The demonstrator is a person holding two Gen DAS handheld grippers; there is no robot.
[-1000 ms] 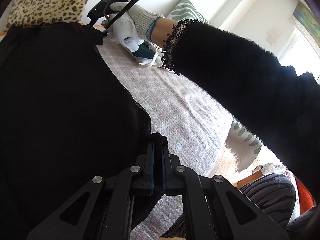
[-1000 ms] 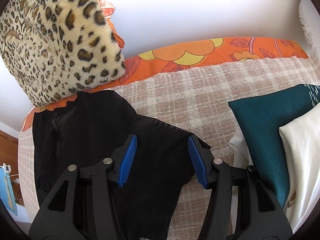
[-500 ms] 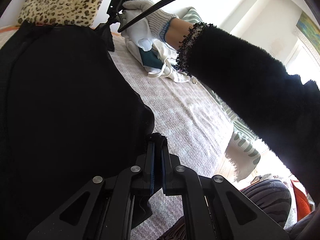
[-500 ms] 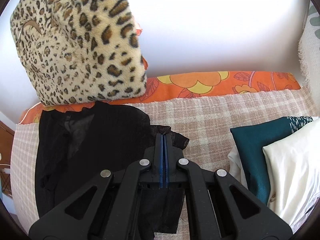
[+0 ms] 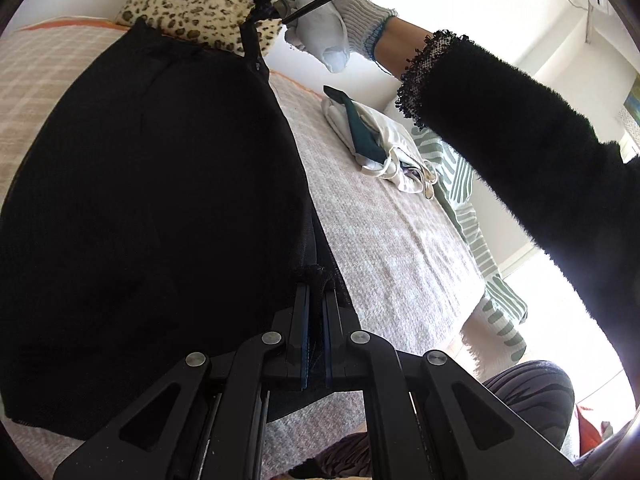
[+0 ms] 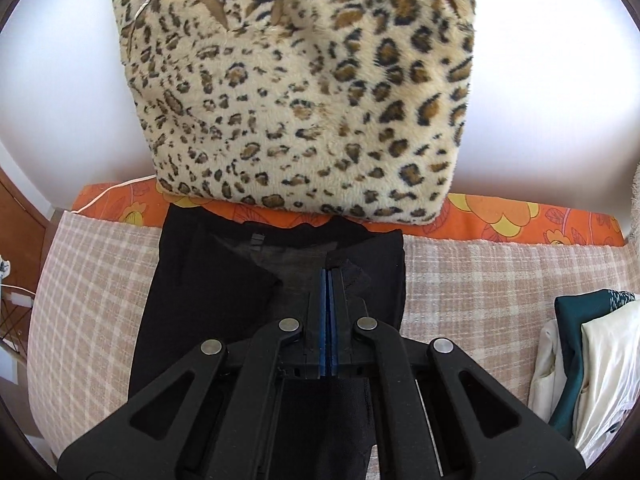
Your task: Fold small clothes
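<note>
On the left, the left gripper (image 5: 315, 280) is shut tight on the near edge of one black garment (image 5: 152, 208). Its two jaws pinch a little bunched bit of the thin black cloth. The gripper points up and away over the bed (image 5: 384, 232), and the garment hangs stretched like a dark sheet from it up to the far corner.

At that far corner, the right hand (image 5: 320, 36) in a white knit glove is up high, with the arm in a fuzzy black sleeve (image 5: 520, 136) reaching across the top right of the left wrist view. The hand holds the right gripper (image 6: 327, 280), which is closed on the other corner of the same garment. In the right wrist view its two blue pads (image 6: 323, 320) press together with black cloth between them. The garment lies spread under it on the checked bed cover (image 6: 92, 280), with its top edge near one leopard-print pillow (image 6: 304, 92) that leans on the white wall.

Further right there is one small pile of clothes (image 6: 588, 352), white and dark green, lying on the cover well apart from the black garment. One striped green and white cushion (image 5: 460, 168) sits just beside that pile
</note>
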